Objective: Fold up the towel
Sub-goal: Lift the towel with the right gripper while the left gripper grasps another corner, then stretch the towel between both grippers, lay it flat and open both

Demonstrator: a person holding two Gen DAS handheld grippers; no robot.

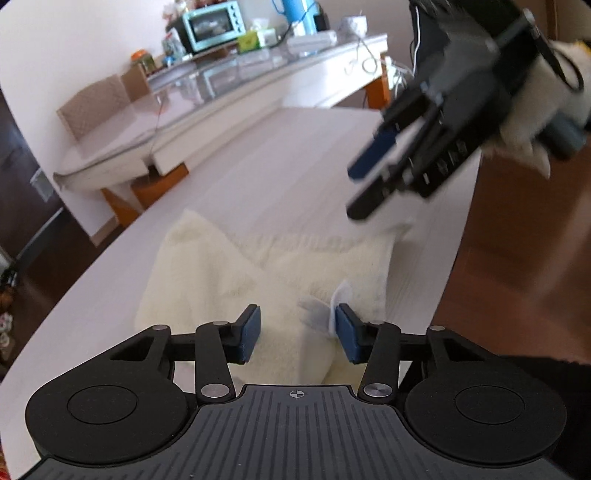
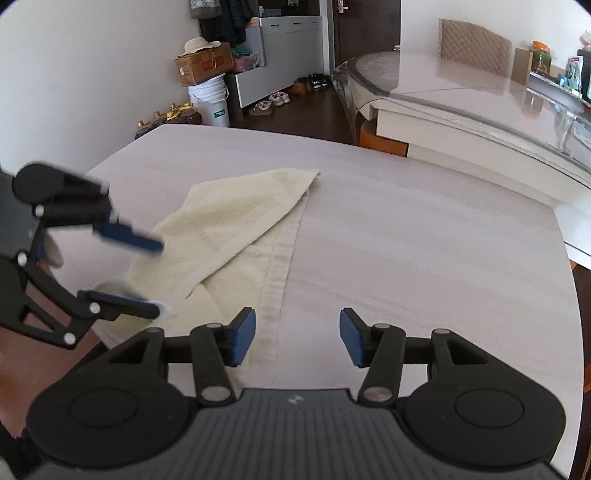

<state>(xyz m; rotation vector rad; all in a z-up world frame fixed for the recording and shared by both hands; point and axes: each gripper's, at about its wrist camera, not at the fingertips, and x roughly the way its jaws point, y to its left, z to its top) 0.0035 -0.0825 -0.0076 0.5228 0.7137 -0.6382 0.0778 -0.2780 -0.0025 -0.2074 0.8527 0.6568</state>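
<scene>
A cream towel [image 1: 258, 280] lies partly folded on the pale wooden table [image 1: 295, 155], one corner flap laid diagonally over the rest. My left gripper [image 1: 297, 336] is open just above the towel's near end, a small white label [image 1: 341, 295] by its right pad. In the same view my right gripper [image 1: 364, 188] hovers open above the towel's far right corner, held by a white-gloved hand [image 1: 532, 122]. The right wrist view shows the towel [image 2: 229, 229] left of centre, my right gripper [image 2: 297, 338] open over its hemmed edge, and my left gripper [image 2: 155, 277] open at the towel's left end.
A glass-topped white table [image 2: 480, 96] stands beyond the wooden one, with a padded chair [image 2: 476, 44] behind it. A mint toaster oven [image 1: 214, 24] and jars sit at its far end. Boxes, a bucket [image 2: 210, 99] and shoes line the wall. Dark wood floor [image 1: 517, 251] borders the table.
</scene>
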